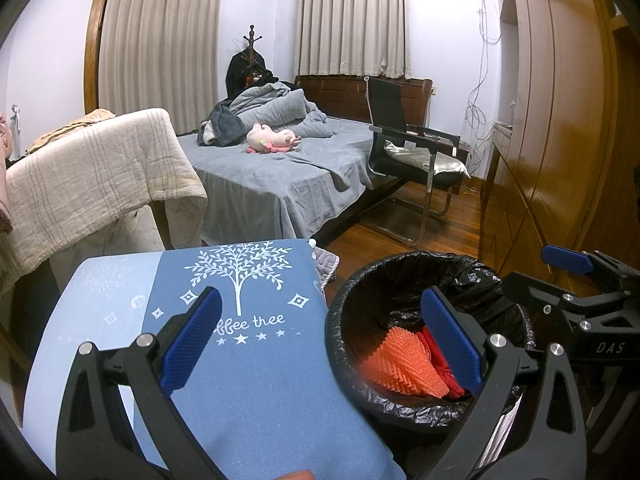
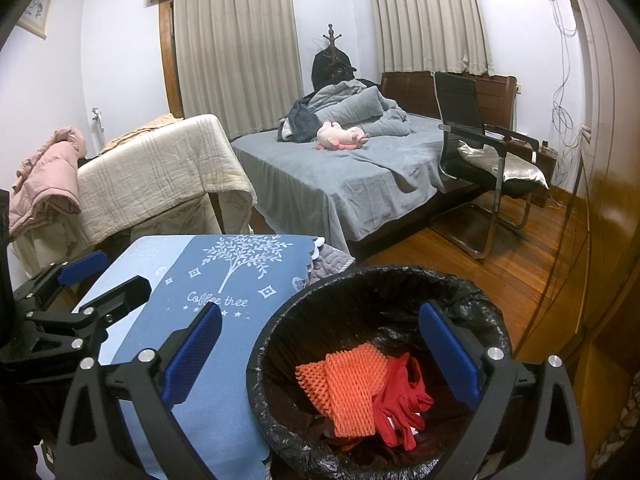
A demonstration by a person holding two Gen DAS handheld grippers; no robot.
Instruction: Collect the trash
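Left gripper (image 1: pixel 322 342): jaws wide, empty — over cloth (image 1: pixel 248 364) edge.
Right gripper (image 2: pixel 320 354): jaws wide, empty — above bin (image 2: pixel 280 320).
Bin: orange net (image 2: pixel 352 388) at 9 o'clock of red rag (image 2: pixel 400 400).

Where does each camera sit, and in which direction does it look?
Left wrist: on the left claw, open, above the blue cloth, facing the bed; the right claw shows at the right edge.
Right wrist: on the right claw, open, above the trash bin, facing the same way; the left claw shows at the left edge.
Shared: bin, orange foam net, red trash, cloth, bed, black chair, each other's claw.
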